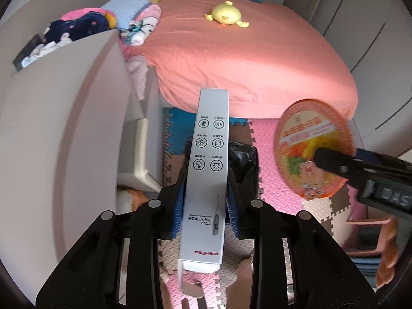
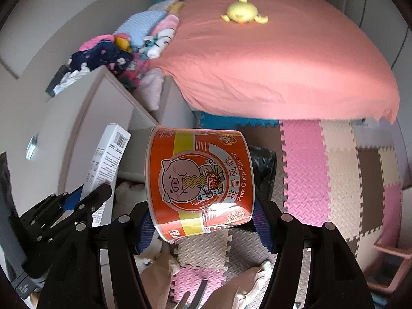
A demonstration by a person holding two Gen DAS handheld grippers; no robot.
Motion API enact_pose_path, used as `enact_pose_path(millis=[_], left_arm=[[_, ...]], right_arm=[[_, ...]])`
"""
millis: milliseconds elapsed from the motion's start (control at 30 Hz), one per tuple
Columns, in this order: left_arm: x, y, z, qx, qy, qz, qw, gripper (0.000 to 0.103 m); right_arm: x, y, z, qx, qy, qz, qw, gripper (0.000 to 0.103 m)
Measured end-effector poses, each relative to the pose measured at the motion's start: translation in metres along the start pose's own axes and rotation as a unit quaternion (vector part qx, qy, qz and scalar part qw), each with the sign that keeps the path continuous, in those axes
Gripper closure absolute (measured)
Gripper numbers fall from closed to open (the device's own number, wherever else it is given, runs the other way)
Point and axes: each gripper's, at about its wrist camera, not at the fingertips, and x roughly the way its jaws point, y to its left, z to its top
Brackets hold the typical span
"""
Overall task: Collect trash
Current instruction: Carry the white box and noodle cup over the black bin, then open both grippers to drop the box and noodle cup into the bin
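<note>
The left gripper (image 1: 206,206) pinches a long white thermometer box (image 1: 208,170) between its two blue pads. The box points forward, away from the camera, with its open flap end down near the camera. It looks like thin cardboard, so it is probably very light and may be empty. It is stiff along its length but would crush if squeezed hard. The pads hold it on its two narrow sides, about halfway along, and that looks like a good place, because the box cannot tip much there.

The right gripper (image 2: 203,221) pinches an orange instant noodle cup (image 2: 198,177) with a pig on it, marked pork chop flavour. The cup lies on its side between the pads, up in the air above the foam floor mat (image 2: 303,167). The wrapper looks shiny, so it may be a bit slippery. The cup wall is likely thin and soft, so a gentle squeeze is best. Holding it across the round body, as here, seems fine.

Just behind both things there is a black trash bag (image 1: 243,157) on the floor mat, near the foot of the pink bed (image 1: 244,59). It looks like the place for the trash. A yellow duck plush (image 2: 243,11) lies on the bed.
</note>
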Motion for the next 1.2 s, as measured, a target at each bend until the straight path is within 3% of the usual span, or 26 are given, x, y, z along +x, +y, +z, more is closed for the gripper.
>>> enact_pose_path(millis=[33, 67, 100, 433, 767, 1200], left_arm=[[0.003, -0.001, 0.002, 0.001, 0.003, 0.009, 1.0, 0.039], [0.003, -0.004, 0.002, 0.001, -0.001, 0.016, 0.9999, 0.008], [0.003, -0.005, 0.002, 0.003, -0.016, 0.026, 0.9995, 0.006], [0.019, -0.002, 0.003, -0.013, -0.002, 0.009, 0.9999, 0.006], [0.003, 0.002, -0.001, -0.016, -0.009, 0.008, 0.9998, 0.006], [-0.037, 0.045, -0.017, -0.049, -0.031, 0.013, 0.9982, 0.006]], right_arm=[[0.004, -0.004, 0.002, 0.008, 0.003, -0.004, 1.0, 0.029], [0.006, -0.009, 0.004, 0.019, 0.001, -0.005, 1.0, 0.026], [0.007, -0.014, 0.006, 0.029, -0.003, -0.004, 1.0, 0.025], [0.007, -0.016, 0.01, 0.03, -0.009, 0.0, 0.999, 0.024], [-0.004, -0.006, 0.007, 0.023, -0.015, 0.007, 1.0, 0.021], [-0.028, 0.048, -0.002, -0.019, -0.032, 0.014, 0.999, 0.017]])
